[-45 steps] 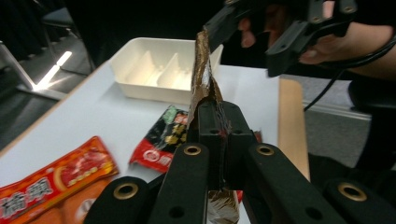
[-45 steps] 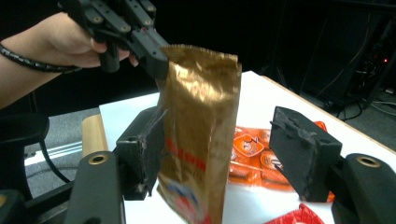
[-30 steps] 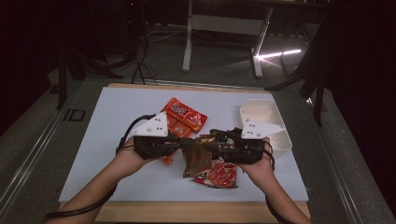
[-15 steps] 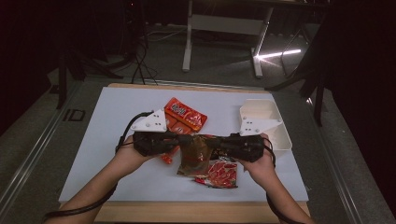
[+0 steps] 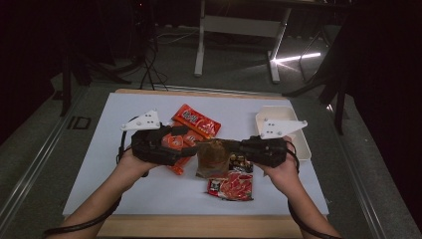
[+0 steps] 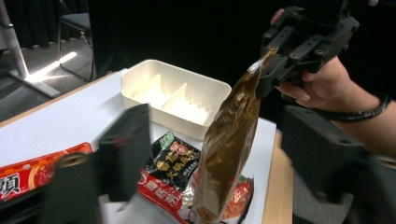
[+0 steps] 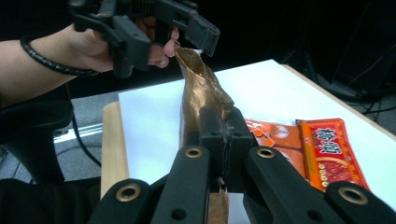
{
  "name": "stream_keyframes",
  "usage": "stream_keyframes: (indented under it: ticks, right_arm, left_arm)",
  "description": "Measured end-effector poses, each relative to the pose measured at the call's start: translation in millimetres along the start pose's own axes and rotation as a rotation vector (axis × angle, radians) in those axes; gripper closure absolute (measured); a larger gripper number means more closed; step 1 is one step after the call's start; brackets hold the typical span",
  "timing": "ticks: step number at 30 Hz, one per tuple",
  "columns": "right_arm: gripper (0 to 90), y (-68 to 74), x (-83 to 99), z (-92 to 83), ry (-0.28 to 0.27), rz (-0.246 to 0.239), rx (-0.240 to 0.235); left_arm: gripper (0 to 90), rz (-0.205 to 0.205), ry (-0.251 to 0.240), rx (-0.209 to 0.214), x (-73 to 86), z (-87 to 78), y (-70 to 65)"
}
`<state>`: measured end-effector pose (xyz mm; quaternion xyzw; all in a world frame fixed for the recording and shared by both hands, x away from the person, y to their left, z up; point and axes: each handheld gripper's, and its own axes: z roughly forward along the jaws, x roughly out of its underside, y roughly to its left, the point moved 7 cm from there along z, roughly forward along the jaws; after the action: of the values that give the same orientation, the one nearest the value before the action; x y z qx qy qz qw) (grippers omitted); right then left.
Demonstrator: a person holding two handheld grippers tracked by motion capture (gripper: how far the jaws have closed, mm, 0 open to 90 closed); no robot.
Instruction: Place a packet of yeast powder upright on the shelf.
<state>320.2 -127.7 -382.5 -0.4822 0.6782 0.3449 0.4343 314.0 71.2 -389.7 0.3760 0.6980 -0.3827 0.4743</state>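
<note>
We cannot read the print on the red packet (image 5: 231, 186) lying nearest us on the white table (image 5: 99, 164), and the brown pouch (image 5: 213, 154) covers its upper edge; a small dark packet (image 6: 173, 161) beside it is half hidden too. In the left gripper view our own near jaws are blurred. The brown pouch hangs between our two hands, above the red packet. The right gripper (image 5: 239, 148) is clamped on one edge of it, jaws pressed together on the film, plain to see in the right gripper view. The left gripper (image 5: 191, 141) has just been opening: half a second ago it pinched the pouch's other end, and now its jaws stand apart, with the pouch's top corner close by them but not pressed. Under the left gripper lie orange packets (image 5: 178, 144), partly covered by it. Behind them a long red packet (image 5: 196, 121) lies flat. Farther right, the white box (image 6: 175, 95) with dividers holds nothing in the compartments we can see; the right gripper's plate hides part of it from above.
</note>
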Motion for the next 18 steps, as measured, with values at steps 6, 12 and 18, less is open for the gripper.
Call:
stream_keyframes:
  ticks: [6,12,18]
  right_arm:
    - [89.5,-7.7,-8.2,-5.0,-0.011,-0.005,0.017]
    - [89.5,-18.2,-18.4,-13.3,-0.038,-0.003,0.038]
    - [89.5,-29.2,-26.7,-24.0,-0.075,-0.004,0.063]
  left_arm:
    - [1.9,0.021,0.021,-0.035,17.3,-2.9,1.3]
    - [2.0,0.008,0.023,-0.075,36.5,-12.6,4.5]
    - [2.0,0.046,0.003,-0.16,61.3,-29.6,11.7]
